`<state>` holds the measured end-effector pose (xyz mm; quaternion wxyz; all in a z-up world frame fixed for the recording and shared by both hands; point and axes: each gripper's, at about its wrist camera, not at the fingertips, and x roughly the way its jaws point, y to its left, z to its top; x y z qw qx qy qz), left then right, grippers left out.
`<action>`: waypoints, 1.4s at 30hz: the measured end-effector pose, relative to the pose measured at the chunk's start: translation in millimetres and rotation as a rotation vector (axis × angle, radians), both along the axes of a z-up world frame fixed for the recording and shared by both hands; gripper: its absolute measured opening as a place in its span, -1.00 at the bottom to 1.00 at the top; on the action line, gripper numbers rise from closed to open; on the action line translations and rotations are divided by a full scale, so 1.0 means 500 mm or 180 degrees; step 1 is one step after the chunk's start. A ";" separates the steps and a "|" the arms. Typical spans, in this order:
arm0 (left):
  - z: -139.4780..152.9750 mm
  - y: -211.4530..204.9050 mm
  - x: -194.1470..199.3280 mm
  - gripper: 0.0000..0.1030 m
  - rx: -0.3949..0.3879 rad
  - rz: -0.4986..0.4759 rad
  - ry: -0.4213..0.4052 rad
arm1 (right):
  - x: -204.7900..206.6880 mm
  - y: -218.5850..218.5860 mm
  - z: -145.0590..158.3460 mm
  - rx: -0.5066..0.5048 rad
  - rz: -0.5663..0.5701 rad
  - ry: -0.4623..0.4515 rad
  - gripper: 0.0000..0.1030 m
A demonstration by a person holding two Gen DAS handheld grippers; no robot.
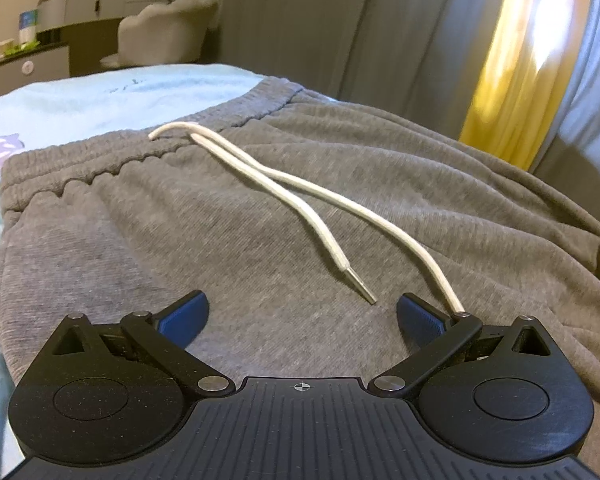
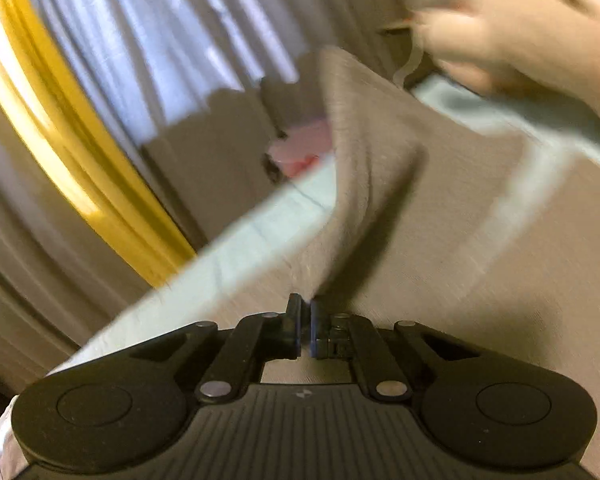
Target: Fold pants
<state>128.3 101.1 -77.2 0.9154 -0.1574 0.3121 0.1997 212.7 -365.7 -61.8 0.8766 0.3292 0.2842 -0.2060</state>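
The left wrist view is sharp and shows the grey pants (image 1: 260,208) spread flat on a bed with a pale blue bedsheet (image 1: 80,96), waistband (image 1: 112,156) toward the far side; a white drawstring (image 1: 300,196) runs from the waistband toward the camera in two strands, one ending in a metal tip that lies free on the cloth, the other passing under the right-hand finger of the left hand-held gripper (image 1: 302,314); that gripper stands wide open, its blue pads (image 1: 188,314) spread apart and low over the fabric below the waistband, holding nothing; beyond the bed this view alone shows a grey vanity dresser (image 1: 60,12) with a round mirror and small bottles, a padded chair (image 1: 168,32), and grey and yellow curtains (image 1: 508,64); the right wrist view is blurred and shows what the other does not: the right hand-held gripper (image 2: 306,320) pressed shut on an edge of the pants (image 2: 380,168), the cloth rising from the closed fingers in a tented fold while the rest of the garment lies on the bedsheet (image 2: 236,248) around and to the right of it; a bare hand (image 2: 512,28) appears smeared in the upper right corner, near a loop of the drawstring (image 2: 412,60); a pink and red object (image 2: 300,152) sits past the lifted fold, too blurred to identify; the yellow curtain (image 2: 60,128) shows here on the left side.
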 end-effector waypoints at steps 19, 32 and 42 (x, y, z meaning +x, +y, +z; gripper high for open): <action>-0.006 -0.020 -0.013 1.00 0.0165 -0.0075 -0.0041 | -0.046 -0.140 -0.090 0.1307 -0.0634 -0.0574 -0.87; 0.038 -0.015 -0.005 1.00 0.0005 -0.0021 0.0000 | -0.029 -0.191 -0.138 0.1583 -0.0661 -0.0881 -0.84; 0.205 0.000 0.290 1.00 -0.1606 -0.0466 -0.0358 | -0.042 -0.189 -0.162 0.1430 -0.0579 -0.0914 -0.89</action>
